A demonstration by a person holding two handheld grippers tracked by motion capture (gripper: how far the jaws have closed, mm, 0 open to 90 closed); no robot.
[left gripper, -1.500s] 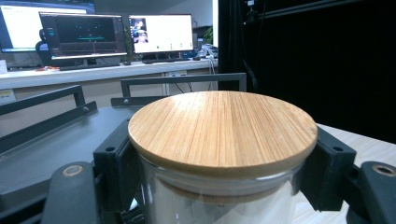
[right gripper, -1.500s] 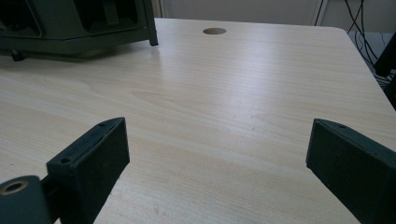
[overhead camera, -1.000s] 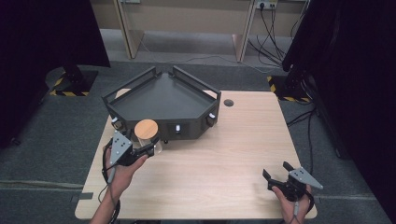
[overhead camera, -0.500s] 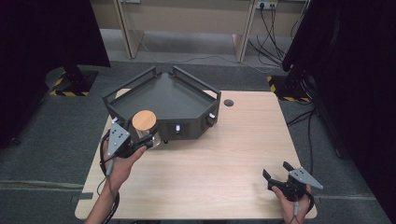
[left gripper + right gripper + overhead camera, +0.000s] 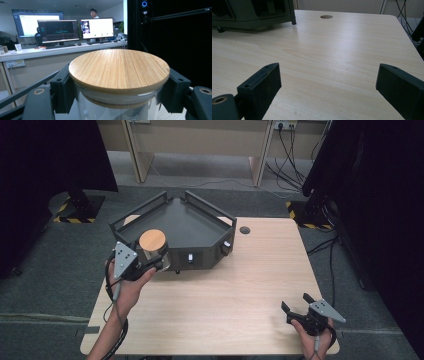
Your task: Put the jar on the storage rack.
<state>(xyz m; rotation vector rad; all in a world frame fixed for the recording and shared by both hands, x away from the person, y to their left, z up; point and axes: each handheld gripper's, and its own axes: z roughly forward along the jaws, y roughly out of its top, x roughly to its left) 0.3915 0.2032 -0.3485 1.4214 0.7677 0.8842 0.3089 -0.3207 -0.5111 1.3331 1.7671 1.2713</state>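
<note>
**Jar held at the tray's front corner**

The jar (image 5: 154,251), clear glass under a round bamboo lid (image 5: 119,68), is up off the desk (image 5: 240,285), held at the near left corner of the dark tray (image 5: 187,222). From the high view its lid overlaps the tray's front wall, so I'd guess it is headed into the tray, though nobody has said so.

The left gripper (image 5: 146,262) grasps the jar just below the lid: in the left gripper view the black fingers (image 5: 62,90) press the glass from both sides. The grip looks level and the lid sits flat.

To do this well, I'd lift the base clear of the tray's rail before moving forward, keep the jar upright so the lid cannot slide off, and set it down on the tray floor before loosening the hold.

The right gripper (image 5: 299,309) rests near the desk's right front corner, well apart, its fingers (image 5: 260,82) spread wide over bare wood, holding nothing.
</note>
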